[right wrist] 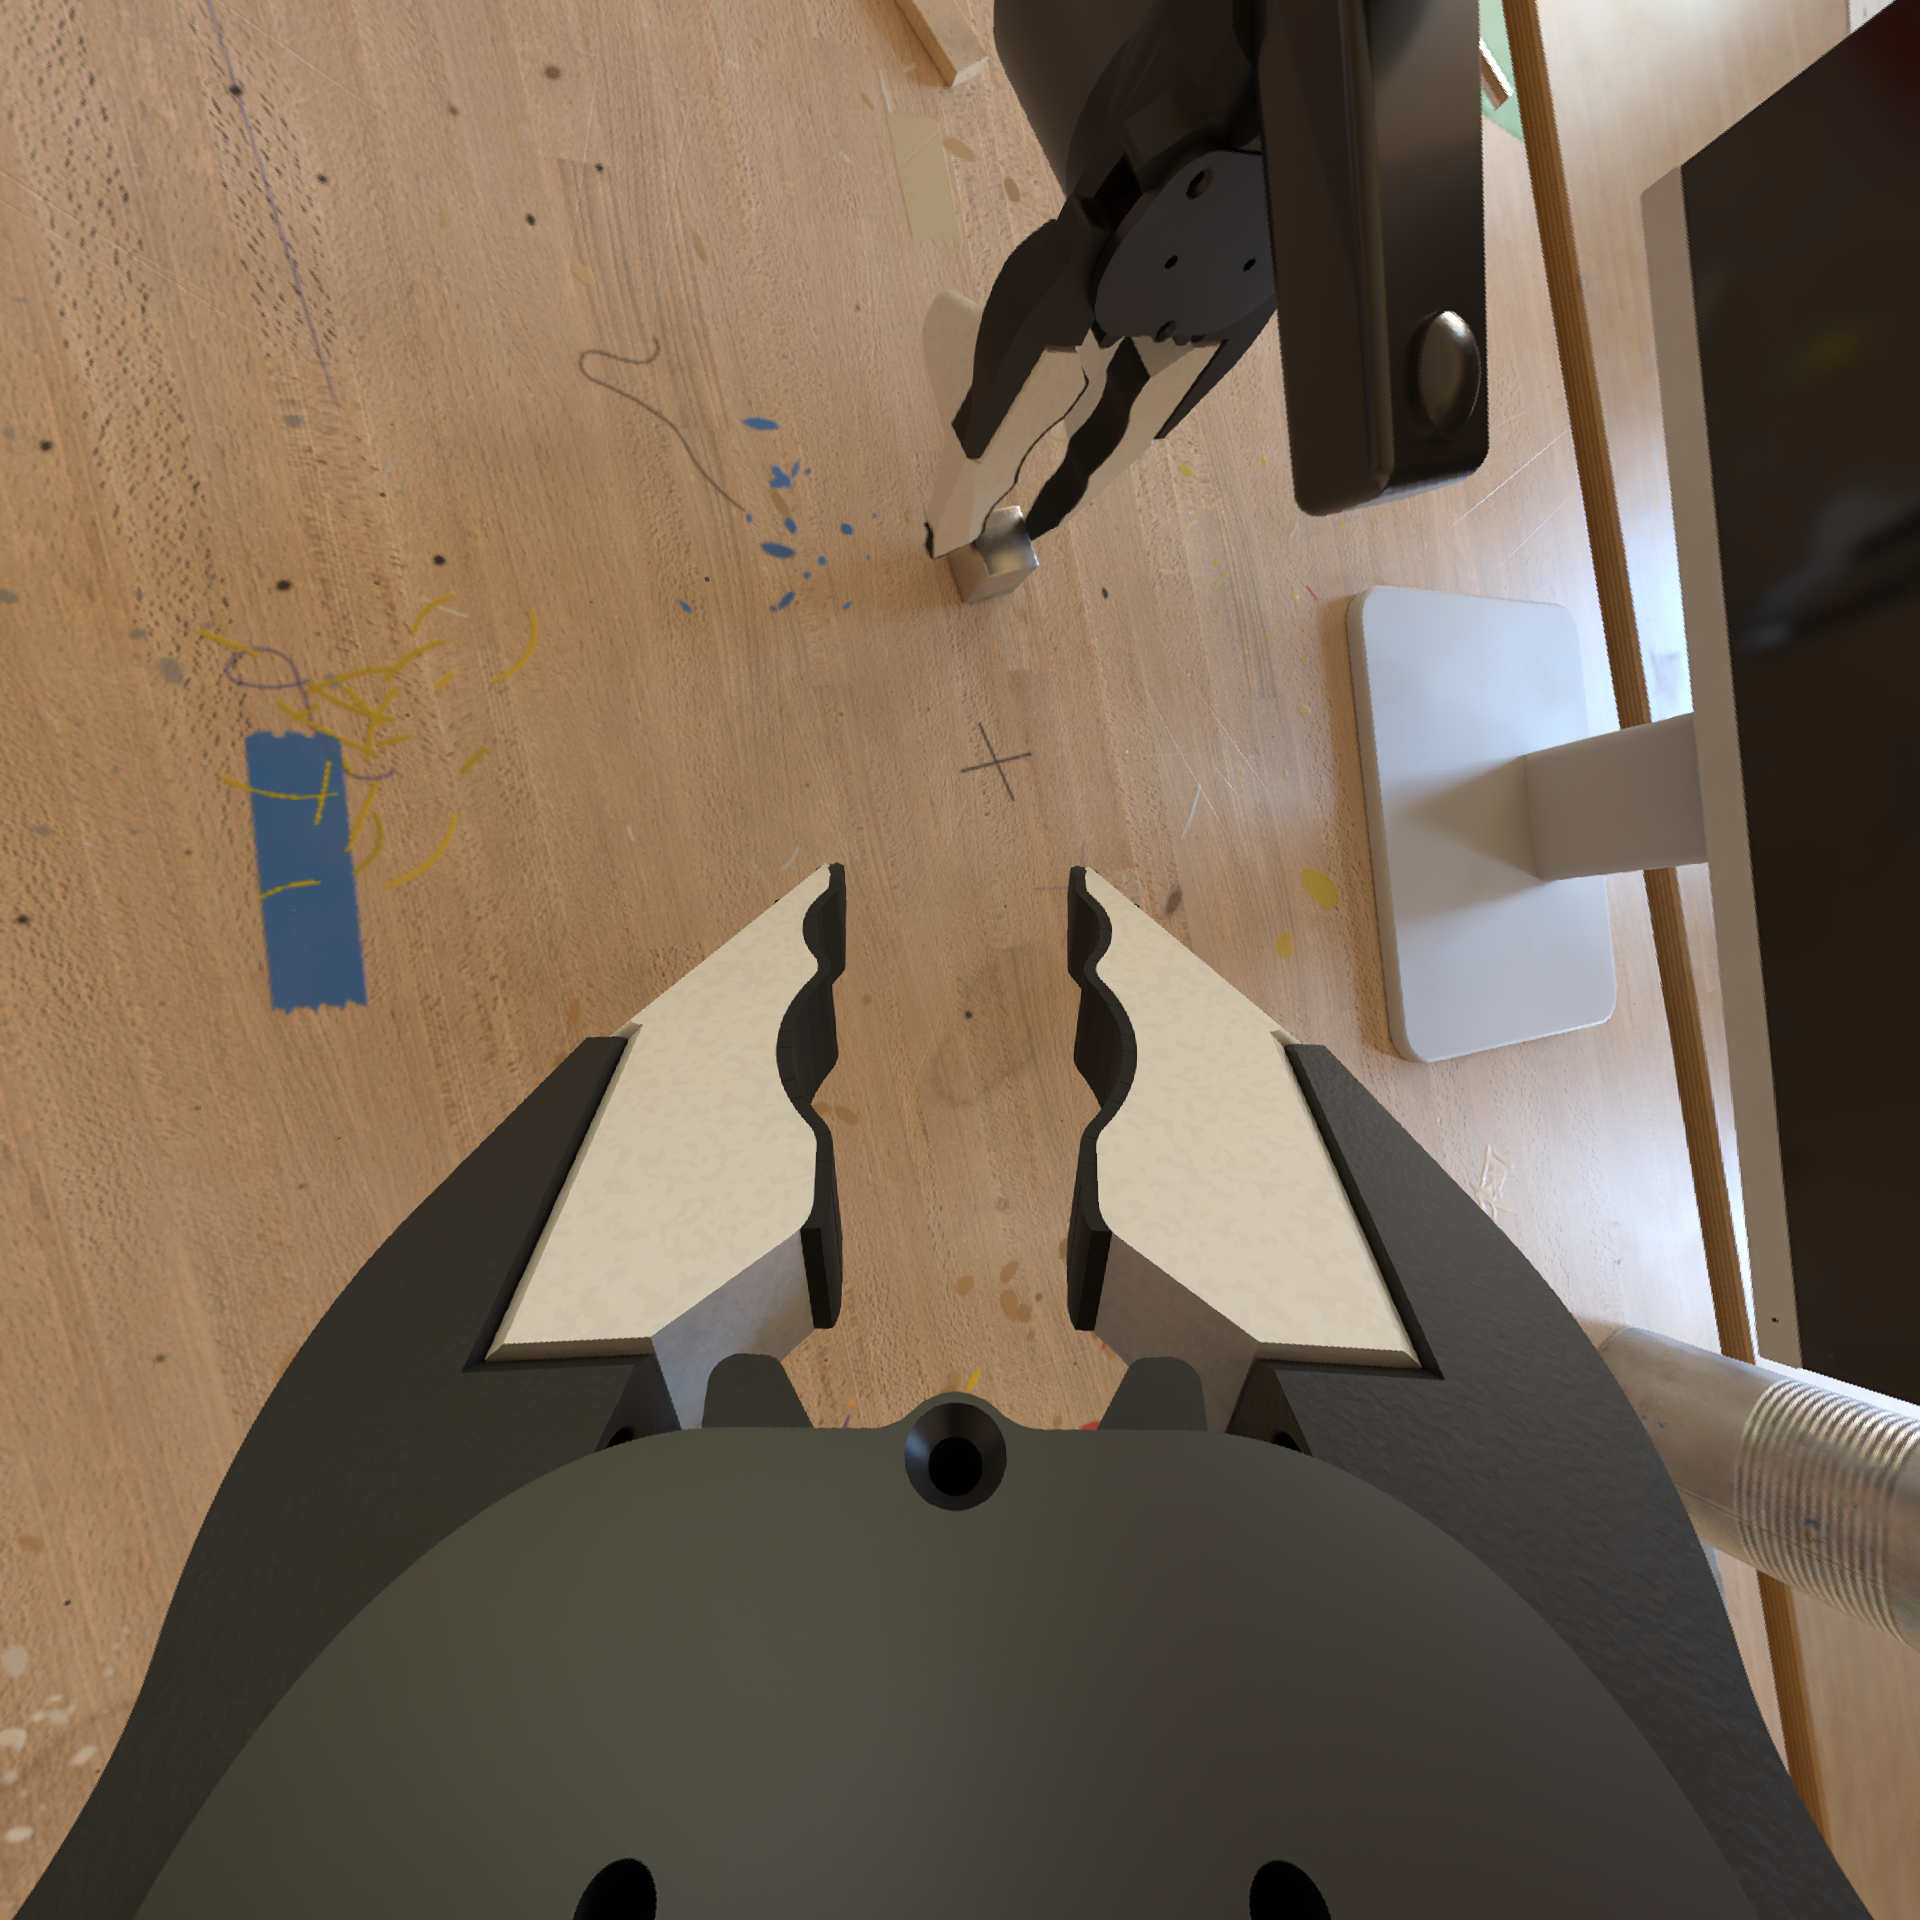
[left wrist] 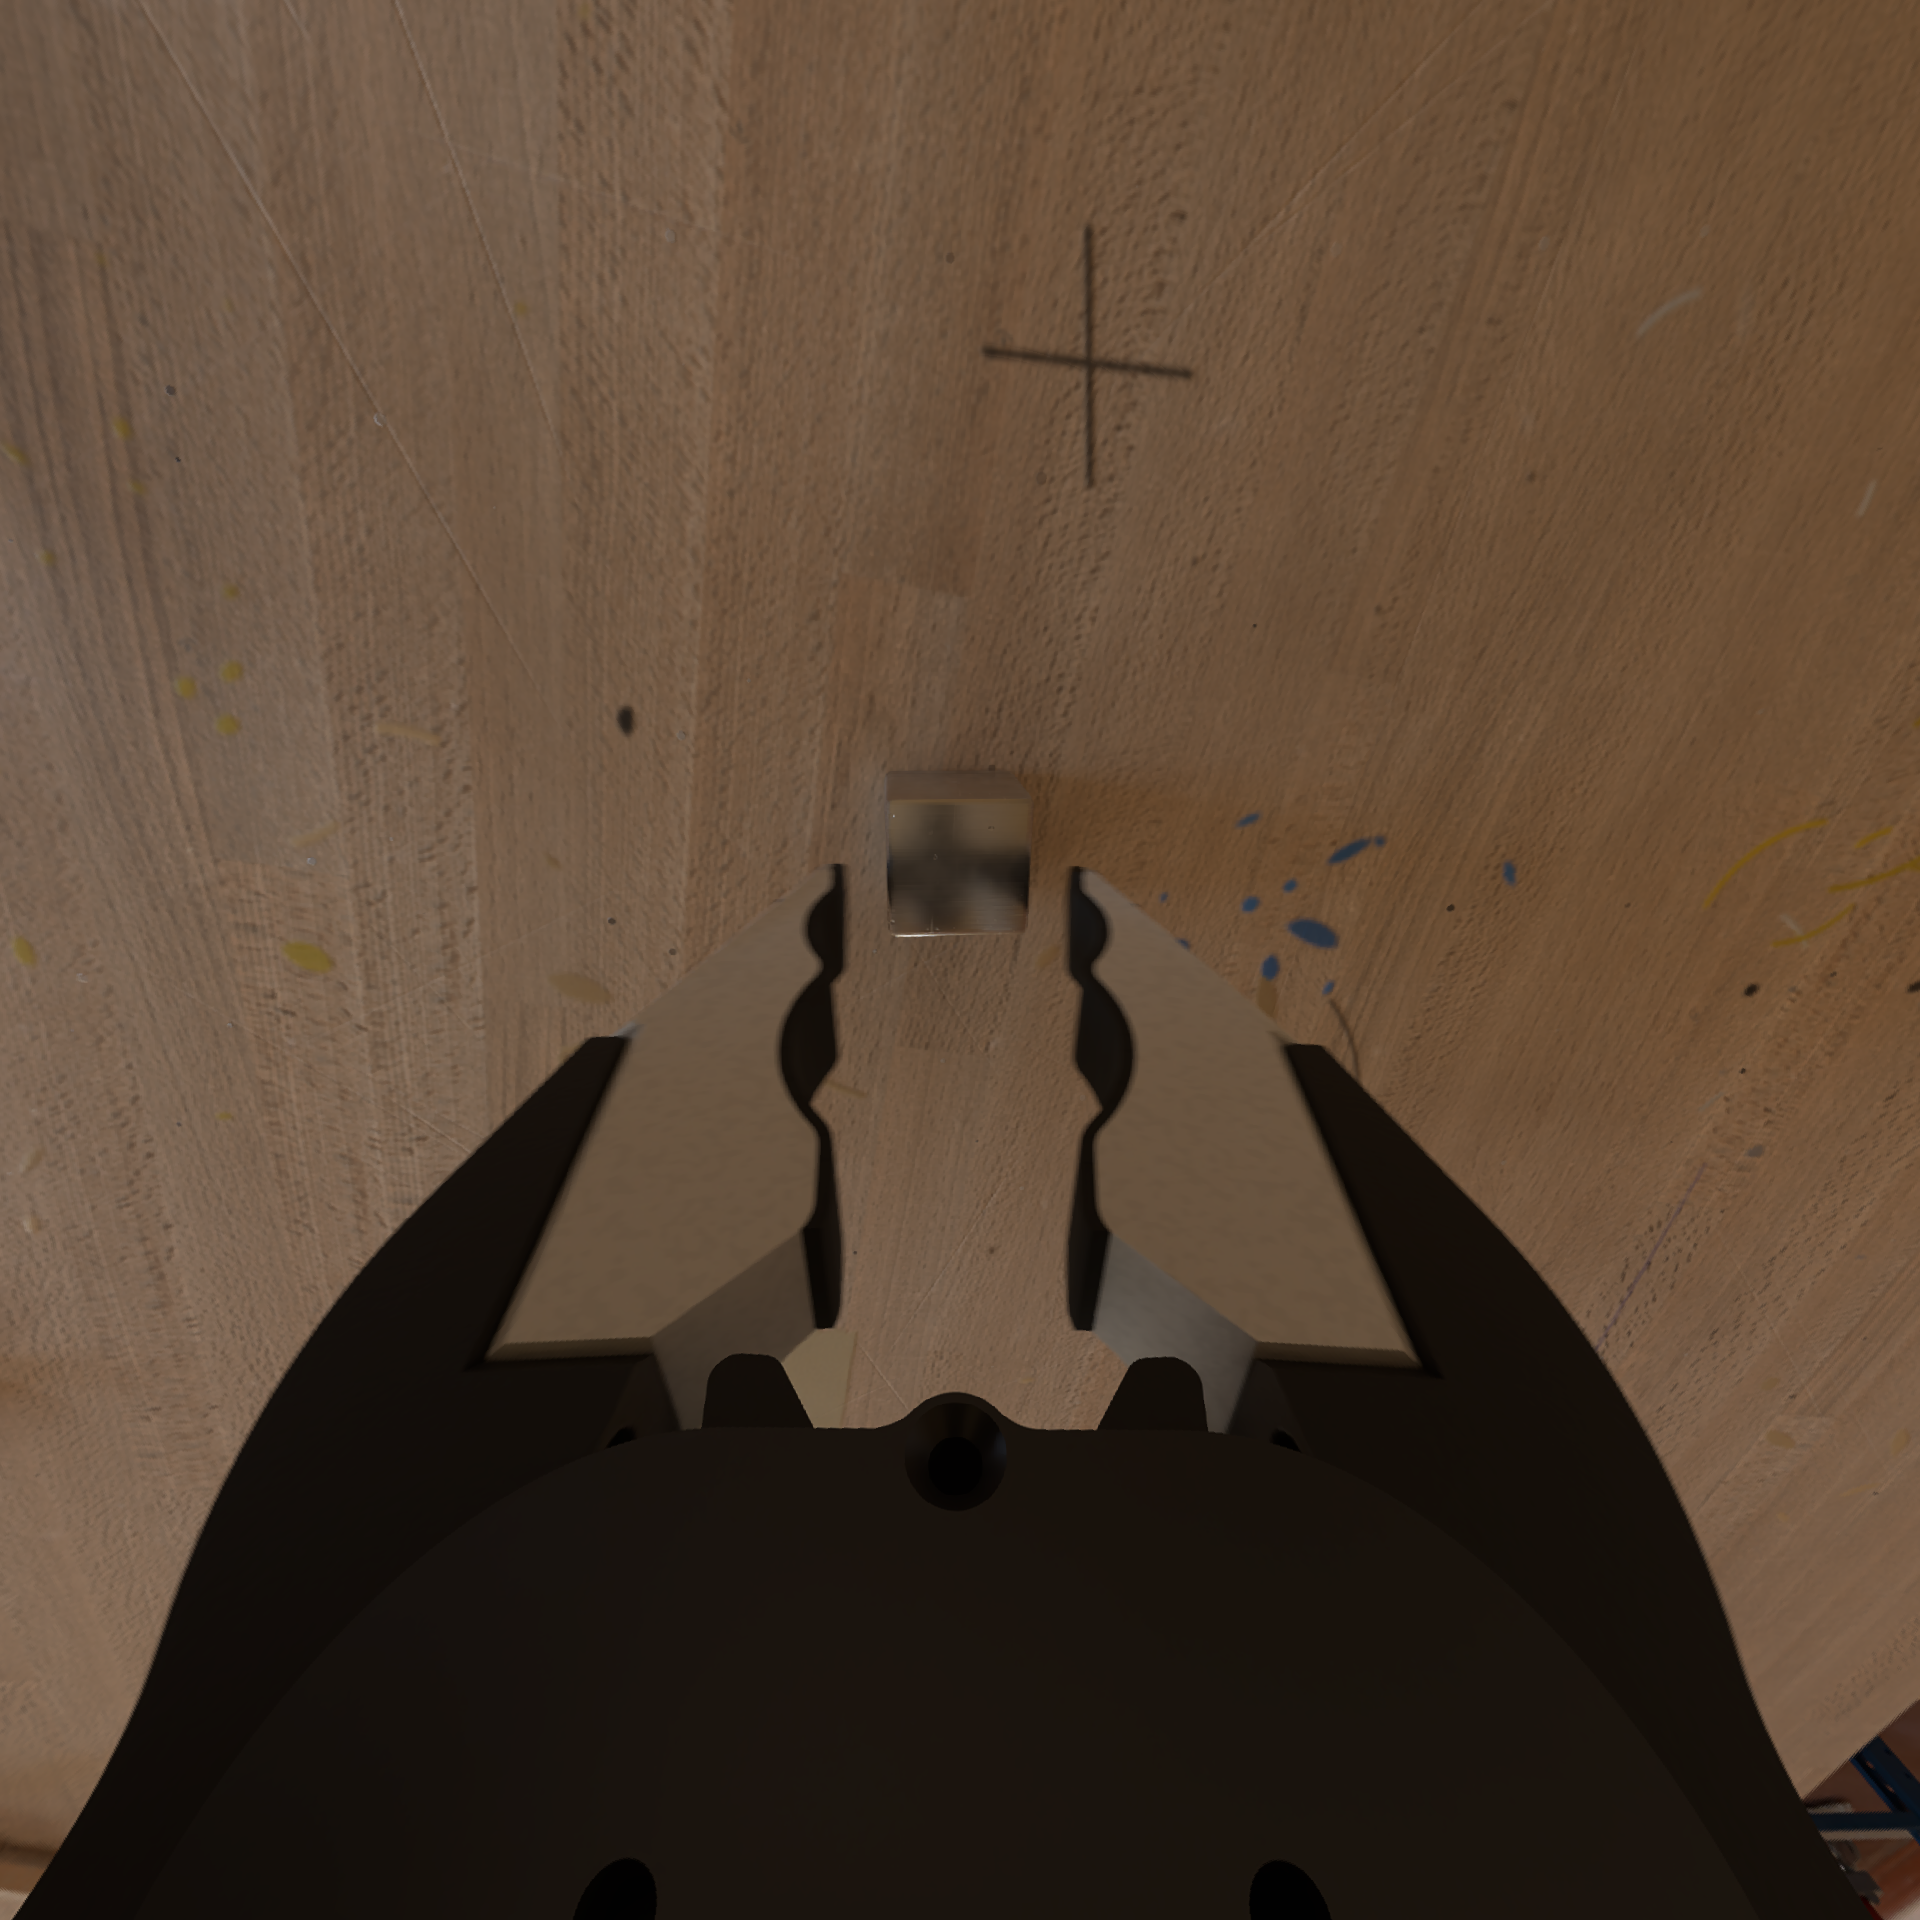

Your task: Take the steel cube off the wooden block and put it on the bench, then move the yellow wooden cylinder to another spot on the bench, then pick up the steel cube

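The steel cube (left wrist: 956,868) rests on the wooden bench (left wrist: 416,520). My left gripper (left wrist: 958,878) is open, with a finger on each side of the cube and a small gap on both sides. The right wrist view shows the same: the left gripper (right wrist: 992,530) comes down over the cube (right wrist: 1003,571). My right gripper (right wrist: 956,883) is open and empty above bare bench (right wrist: 623,312), nearer than the cube. The wooden block and the yellow cylinder are not in view.
A pencil cross (left wrist: 1089,358) is drawn beyond the cube and also shows in the right wrist view (right wrist: 995,764). A white monitor stand base (right wrist: 1486,821) and dark screen (right wrist: 1818,468) stand at the right by the bench edge. A threaded metal rod (right wrist: 1787,1455) lies lower right. Blue tape (right wrist: 307,873) is at left.
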{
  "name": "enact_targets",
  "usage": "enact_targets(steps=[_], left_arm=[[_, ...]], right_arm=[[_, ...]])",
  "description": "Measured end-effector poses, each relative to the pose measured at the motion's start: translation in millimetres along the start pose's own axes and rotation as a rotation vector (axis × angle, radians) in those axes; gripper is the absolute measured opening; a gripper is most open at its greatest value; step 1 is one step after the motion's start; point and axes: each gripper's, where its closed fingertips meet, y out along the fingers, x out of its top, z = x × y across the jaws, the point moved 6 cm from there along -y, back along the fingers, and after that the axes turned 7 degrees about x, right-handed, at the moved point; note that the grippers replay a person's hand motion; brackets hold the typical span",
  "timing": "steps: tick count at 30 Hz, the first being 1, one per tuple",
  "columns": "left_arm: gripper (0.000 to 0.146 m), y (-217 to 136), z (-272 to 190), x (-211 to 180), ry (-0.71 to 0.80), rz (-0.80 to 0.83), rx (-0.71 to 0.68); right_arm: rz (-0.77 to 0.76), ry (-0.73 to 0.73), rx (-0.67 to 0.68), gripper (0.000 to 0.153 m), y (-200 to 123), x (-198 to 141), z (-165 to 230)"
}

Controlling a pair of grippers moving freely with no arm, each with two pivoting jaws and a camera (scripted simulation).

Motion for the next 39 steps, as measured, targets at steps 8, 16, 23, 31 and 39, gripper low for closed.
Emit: enact_targets(steps=[8,16,23,31,39], left_arm=[[0.081,-8,2,-1,-0.028,-0.05,-0.004],[0.09,-53,2,4,-0.025,-0.157,0.07],[0.087,-116,-8,-19,-0.051,-0.263,0.147],[0.082,-177,-27,-116,-0.182,-0.27,0.277],[0.075,-174,-64,-229,-0.309,-0.115,0.307]], right_arm=[[-0.003,0.0,0.005,0.043,-1,1,1],[0.007,-0.005,0.014,0.043,3,2,3],[0.006,-0.006,0.016,0.043,3,3,4],[0.01,-0.019,0.016,0.042,2,6,8],[0.024,-0.046,0.032,0.042,7,14,17]])
